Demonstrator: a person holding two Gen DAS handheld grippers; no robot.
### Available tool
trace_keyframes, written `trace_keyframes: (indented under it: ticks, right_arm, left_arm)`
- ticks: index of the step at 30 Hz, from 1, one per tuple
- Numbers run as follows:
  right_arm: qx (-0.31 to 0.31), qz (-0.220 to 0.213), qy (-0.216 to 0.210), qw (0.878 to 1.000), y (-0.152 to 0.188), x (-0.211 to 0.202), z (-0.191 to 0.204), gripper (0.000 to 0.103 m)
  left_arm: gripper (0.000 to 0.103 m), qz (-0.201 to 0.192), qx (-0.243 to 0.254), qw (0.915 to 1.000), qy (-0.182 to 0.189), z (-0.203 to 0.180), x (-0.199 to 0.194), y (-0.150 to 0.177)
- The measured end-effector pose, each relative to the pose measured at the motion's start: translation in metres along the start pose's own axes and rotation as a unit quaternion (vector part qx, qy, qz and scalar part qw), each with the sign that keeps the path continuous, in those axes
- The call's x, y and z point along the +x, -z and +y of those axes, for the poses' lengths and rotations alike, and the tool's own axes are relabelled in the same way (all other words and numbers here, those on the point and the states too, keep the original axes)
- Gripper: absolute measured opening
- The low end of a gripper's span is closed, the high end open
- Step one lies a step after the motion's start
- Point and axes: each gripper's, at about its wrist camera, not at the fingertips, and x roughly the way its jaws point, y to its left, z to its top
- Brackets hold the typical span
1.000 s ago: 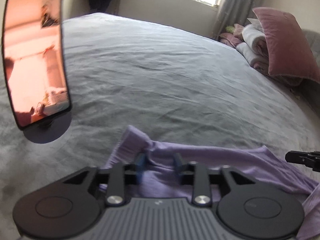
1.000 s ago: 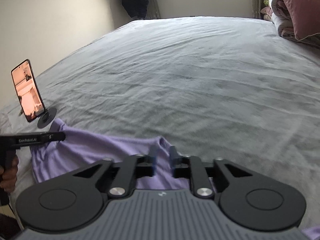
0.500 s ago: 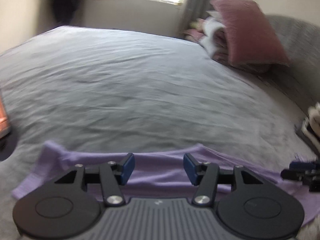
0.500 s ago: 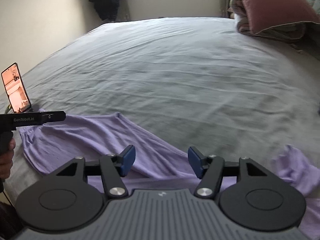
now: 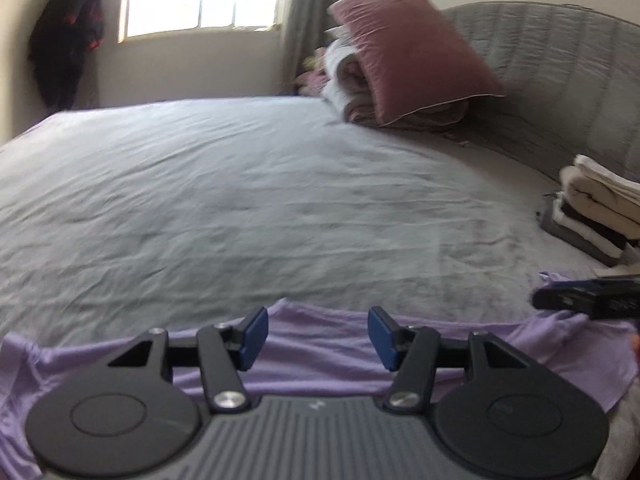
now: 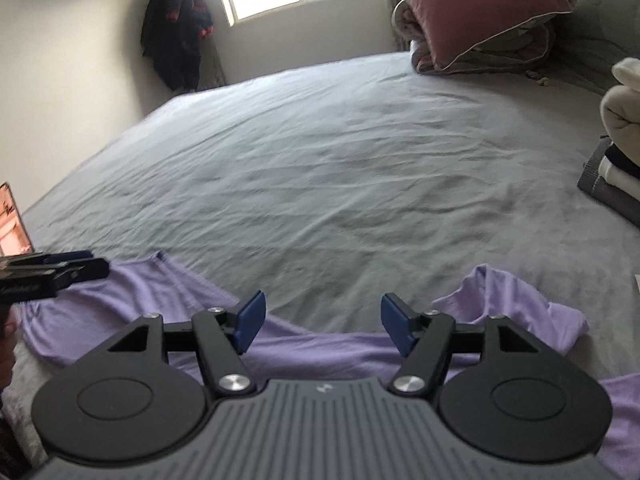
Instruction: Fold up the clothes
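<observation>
The left hand-held gripper (image 5: 318, 334) is held with its jaws apart and nothing gripped; the right hand-held gripper (image 6: 323, 326) is opening, likewise empty. Beneath both, a lilac garment (image 5: 320, 354) is spread in a wrinkled band along the near edge of the grey bed (image 5: 260, 200) (one end bunched up). No containers are seen.

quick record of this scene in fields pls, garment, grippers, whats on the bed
surface: grey bed sheet
garment: lilac thin knit top, spread along the near edge, unfolded
left gripper: open, nothing between the pads
right gripper: jaws opening, nothing gripped
far corner: dusty pink pillow on rolled bedding
right side: stack of folded clothes
</observation>
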Motion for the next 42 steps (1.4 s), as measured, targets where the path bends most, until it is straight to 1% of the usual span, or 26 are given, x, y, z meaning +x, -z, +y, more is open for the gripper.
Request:
trace_keyframes:
  ticks: [1,5,8,9,10,12,15,17,20,22,23,24,25,26,27,28,29,30,31,32,33,35,37,40,42]
  right_arm:
    - [0.006,-0.003,0.002,1.000,0.000,0.003,-0.004,0.068]
    - [0.059,0.029,0.015,0.998,-0.015,0.014,-0.019,0.068]
    - [0.099,0.024,-0.001,0.995,-0.025,0.012,-0.030,0.068]
    - [0.108,0.021,-0.004,0.994,-0.028,0.011,-0.033,0.068]
    - [0.109,0.018,-0.003,0.994,-0.030,0.009,-0.035,0.068]
    - [0.106,0.011,0.005,0.994,-0.034,0.005,-0.037,0.068]
    - [0.084,0.010,0.031,0.996,-0.035,0.003,-0.041,0.068]
    - [0.069,0.013,0.053,0.996,-0.032,0.004,-0.045,0.068]
    - [0.075,0.033,0.074,0.994,-0.027,0.010,-0.061,0.068]
    - [0.081,0.045,0.080,0.992,-0.021,0.017,-0.070,0.064]
    - [0.075,0.048,0.082,0.993,-0.018,0.021,-0.073,0.059]
    - [0.061,0.049,0.086,0.993,-0.016,0.024,-0.073,0.055]
    - [0.037,0.048,0.090,0.994,-0.014,0.026,-0.070,0.053]
    - [0.015,0.046,0.093,0.994,-0.013,0.026,-0.068,0.043]
    - [-0.006,0.044,0.096,0.994,-0.011,0.027,-0.066,0.027]
    - [-0.021,0.041,0.099,0.994,-0.010,0.027,-0.065,0.021]
    - [-0.016,0.036,0.102,0.994,-0.010,0.024,-0.068,0.009]
    - [-0.011,0.031,0.105,0.994,-0.010,0.021,-0.072,0.003]
    - [-0.006,0.026,0.108,0.994,-0.010,0.018,-0.075,0.003]
    - [0.001,0.021,0.111,0.994,-0.010,0.014,-0.079,0.003]
    - [0.010,0.015,0.109,0.994,-0.011,0.010,-0.082,0.003]
    - [0.027,0.003,0.107,0.994,-0.014,-0.001,-0.088,0.003]
    - [0.043,-0.011,0.105,0.994,-0.018,-0.011,-0.095,0.003]
    - [0.066,-0.029,0.102,0.992,-0.022,-0.026,-0.105,0.003]
    - [0.078,-0.030,0.104,0.991,-0.023,-0.030,-0.111,0.003]
  left_arm:
    - [0.057,-0.004,0.005,0.9999,0.009,-0.004,0.000,0.000]
    - [0.057,-0.009,0.023,0.9980,0.059,-0.025,0.007,-0.003]
    - [0.056,0.010,0.022,0.9942,0.104,-0.041,0.022,-0.004]
    - [0.054,0.020,0.017,0.9924,0.120,-0.045,0.027,-0.004]
    - [0.052,0.030,0.012,0.9901,0.137,-0.050,0.033,-0.004]
    - [0.050,0.048,0.004,0.9843,0.170,-0.059,0.044,-0.002]
    - [0.048,0.063,0.006,0.9765,0.206,-0.072,0.053,0.002]
    - [0.046,0.067,0.011,0.9726,0.222,-0.079,0.055,0.006]
    - [0.046,0.078,0.016,0.9685,0.236,-0.083,0.057,0.015]
    - [0.045,0.083,0.026,0.9684,0.234,-0.086,0.059,0.020]
    - [0.044,0.084,0.030,0.9687,0.232,-0.087,0.060,0.021]
    - [0.043,0.084,0.032,0.9687,0.232,-0.088,0.060,0.022]
    - [0.043,0.083,0.033,0.9687,0.232,-0.088,0.061,0.023]
    - [0.043,0.082,0.034,0.9687,0.232,-0.089,0.061,0.023]
    - [0.042,0.082,0.036,0.9687,0.232,-0.089,0.062,0.024]
    - [0.038,0.081,0.037,0.9685,0.233,-0.089,0.062,0.025]
    - [0.035,0.079,0.038,0.9682,0.234,-0.089,0.062,0.025]
    - [0.027,0.080,0.038,0.9676,0.236,-0.090,0.062,0.025]
    - [0.012,0.083,0.038,0.9664,0.240,-0.090,0.064,0.025]
    - [0.004,0.085,0.039,0.9647,0.246,-0.090,0.065,0.025]
    - [0.000,0.085,0.042,0.9628,0.253,-0.091,0.065,0.025]
    - [0.000,0.077,0.052,0.9598,0.265,-0.093,0.062,0.024]
    - [0.000,0.063,0.064,0.9552,0.282,-0.095,0.055,0.022]
    - [0.000,0.052,0.079,0.9438,0.317,-0.095,0.044,0.021]
    - [0.000,0.061,0.097,0.9357,0.334,-0.098,0.040,0.024]
